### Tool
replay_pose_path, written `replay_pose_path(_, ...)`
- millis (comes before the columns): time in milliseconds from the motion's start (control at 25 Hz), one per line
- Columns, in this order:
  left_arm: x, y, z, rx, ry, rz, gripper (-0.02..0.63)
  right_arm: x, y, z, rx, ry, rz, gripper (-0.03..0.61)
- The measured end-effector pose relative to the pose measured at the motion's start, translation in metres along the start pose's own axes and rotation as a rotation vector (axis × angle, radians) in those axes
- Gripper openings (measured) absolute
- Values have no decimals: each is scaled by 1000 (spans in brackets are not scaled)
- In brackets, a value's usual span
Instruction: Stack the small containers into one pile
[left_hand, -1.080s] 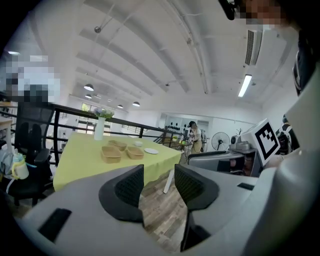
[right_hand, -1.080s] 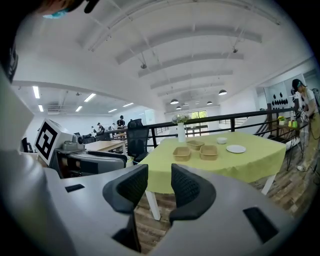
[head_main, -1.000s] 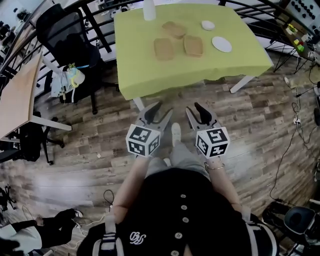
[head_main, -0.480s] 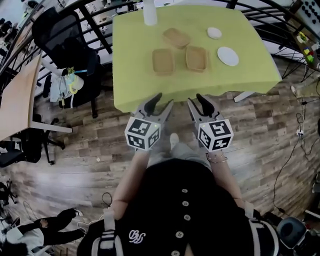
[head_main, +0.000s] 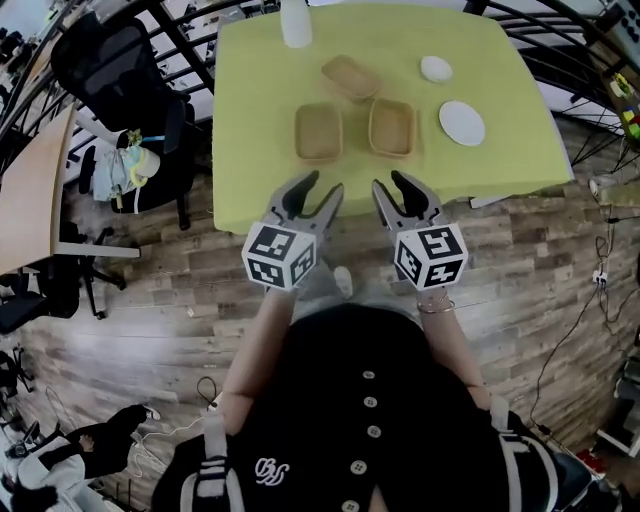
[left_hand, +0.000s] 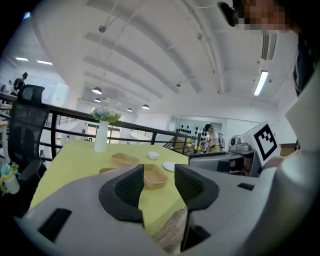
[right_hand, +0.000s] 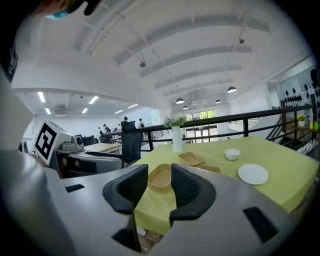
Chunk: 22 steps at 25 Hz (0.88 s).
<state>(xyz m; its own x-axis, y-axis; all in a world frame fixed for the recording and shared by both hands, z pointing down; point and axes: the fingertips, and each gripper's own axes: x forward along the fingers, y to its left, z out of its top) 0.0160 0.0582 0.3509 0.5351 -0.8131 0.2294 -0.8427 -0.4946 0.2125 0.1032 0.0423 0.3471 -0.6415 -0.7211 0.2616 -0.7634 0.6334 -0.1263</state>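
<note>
Approach step. Left claw (head_main: 322, 186) and right claw (head_main: 391, 183) both spread, empty, at near edge of bench (head_main: 255, 150). Three small containers (head_main: 319, 132) ahead, side by side, unstacked. Next, probably: reaching forward, pinching one rim.

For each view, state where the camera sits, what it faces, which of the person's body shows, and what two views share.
Head view: on the person's head, facing down at the table; left gripper, right gripper, forearms, torso show.
Left gripper view: on that gripper, facing the table; its open jaws show.
Right gripper view: likewise.
All share tan containers.
</note>
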Motion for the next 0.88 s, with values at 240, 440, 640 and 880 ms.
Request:
replay_pose_path(240,17,19,1,-18,22,17,189,19,-18,-6,30,33,1,140)
replay_pose_path(440,32,34,0,-28,49,7,189,37,-32,-10,50,53,-11,140)
replay_pose_path(640,48,54,1,-41,63,-8,189,58,-42,-12,70,70,-29,140)
replay_pose_path(880,72,86,12,-42,71,-34,189,94,-58,-6,83,79,-63,140)
